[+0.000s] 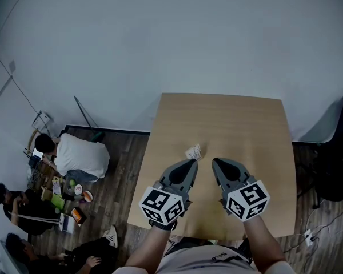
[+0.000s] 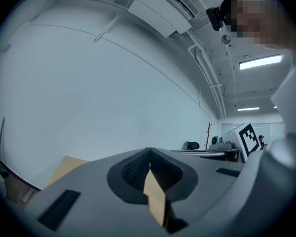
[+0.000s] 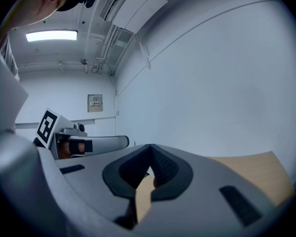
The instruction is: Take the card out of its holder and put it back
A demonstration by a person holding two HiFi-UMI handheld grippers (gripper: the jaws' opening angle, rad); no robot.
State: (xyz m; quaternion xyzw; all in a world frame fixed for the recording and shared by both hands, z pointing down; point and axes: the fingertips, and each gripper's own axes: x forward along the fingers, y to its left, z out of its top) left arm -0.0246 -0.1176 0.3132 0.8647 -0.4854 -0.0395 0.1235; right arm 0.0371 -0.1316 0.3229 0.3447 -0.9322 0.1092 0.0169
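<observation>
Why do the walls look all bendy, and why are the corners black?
Left gripper view: the wide lens curves the wall, picture corners go black, and the ceiling light glares. Right gripper view: same curving, same black corners. Head view: table edges nearly straight, corners dim.

Head view: light wooden table point(image 1: 246, 124), square top, far edge toward a pale wall point(image 1: 160, 39). Dark plank floor point(image 1: 126, 170) lies at 9 o'clock of the table. Person in a white shirt point(image 1: 80, 156) bends low on that floor at 9 o'clock. A second person in dark clothes point(image 1: 23, 207) sits at 8 o'clock, with small coloured items between the two. White shoe point(image 1: 110, 237) at 7 o'clock. Black chair point(image 1: 337, 164) at 3 o'clock. Left gripper view: lit ceiling light point(image 2: 260, 61) at 2 o'clock, coat stand point(image 2: 207, 135) at 3 o'clock.
</observation>
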